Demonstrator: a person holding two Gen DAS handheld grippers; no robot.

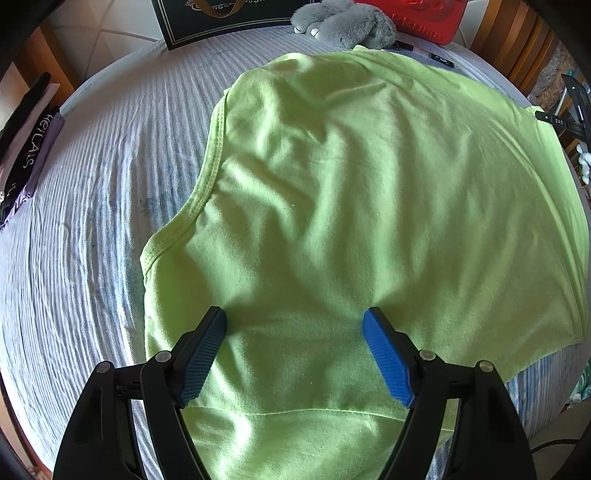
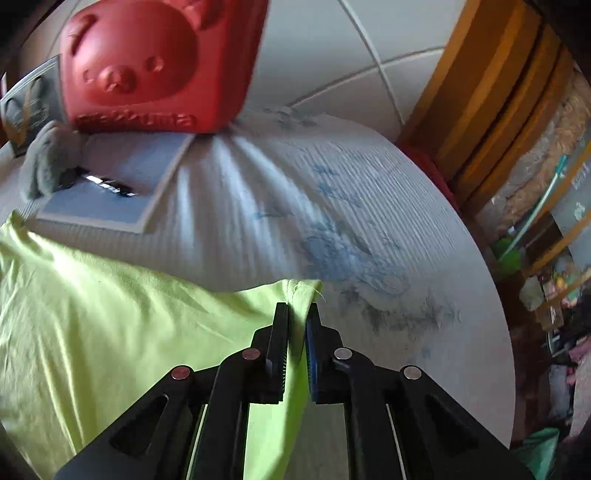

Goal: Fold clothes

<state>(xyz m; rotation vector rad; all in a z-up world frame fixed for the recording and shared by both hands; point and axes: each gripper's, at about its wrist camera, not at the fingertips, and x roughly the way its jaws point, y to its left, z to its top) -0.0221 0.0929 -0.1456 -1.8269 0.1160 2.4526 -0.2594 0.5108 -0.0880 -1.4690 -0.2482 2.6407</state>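
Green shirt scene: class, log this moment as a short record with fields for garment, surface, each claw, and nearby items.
garment: lime green shirt, spread out with wrinkles
surface: striped bed sheet
left claw: open, over the shirt, holding nothing
right claw: shut on a corner of the shirt
nearby items: red bear-face case, grey plush toy, blue book with a pen on it

Red bear case (image 2: pixel 147 62) w/ grey plush (image 1: pixel 343 22), notebook (image 2: pixel 110 184) on bedsheet (image 1: pixel 92 221).
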